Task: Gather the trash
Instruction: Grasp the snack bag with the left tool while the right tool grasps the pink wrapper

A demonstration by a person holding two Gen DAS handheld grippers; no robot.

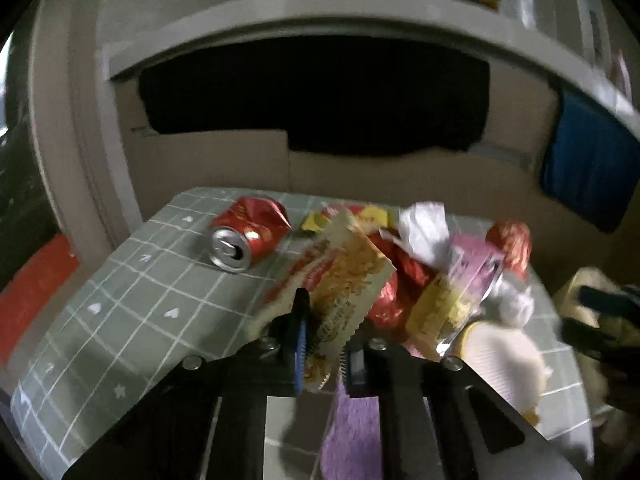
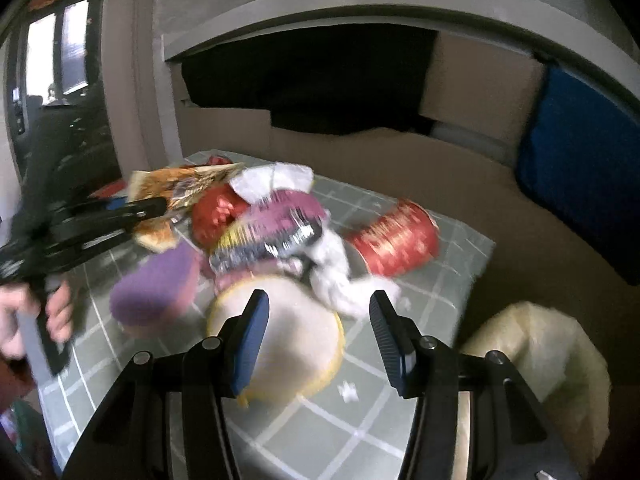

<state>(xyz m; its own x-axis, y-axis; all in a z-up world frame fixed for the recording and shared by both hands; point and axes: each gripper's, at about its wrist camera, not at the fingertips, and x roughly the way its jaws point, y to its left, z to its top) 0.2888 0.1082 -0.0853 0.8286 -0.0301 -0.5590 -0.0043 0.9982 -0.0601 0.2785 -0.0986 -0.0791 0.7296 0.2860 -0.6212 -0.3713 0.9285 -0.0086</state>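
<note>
A heap of trash lies on a table with a green grid cloth [image 1: 132,304]. My left gripper [image 1: 324,340] is shut on a yellow and orange snack wrapper [image 1: 344,280] and holds it over the heap; it also shows in the right wrist view [image 2: 152,216] with the wrapper [image 2: 176,184]. My right gripper [image 2: 316,320] is open and empty, just above a round white and yellow lid [image 2: 288,332]. A crushed red can [image 1: 248,232] lies at the far left of the heap. A red foil wrapper [image 2: 396,240], a pink foil packet [image 2: 272,220] and crumpled white tissue [image 2: 332,272] are piled together.
A purple sponge-like piece [image 2: 156,288] lies left of the lid. A cream plastic bag [image 2: 536,364] stands off the table's right edge. Cardboard boxes [image 1: 224,160] and a blue cloth [image 1: 588,160] sit behind the table under a shelf.
</note>
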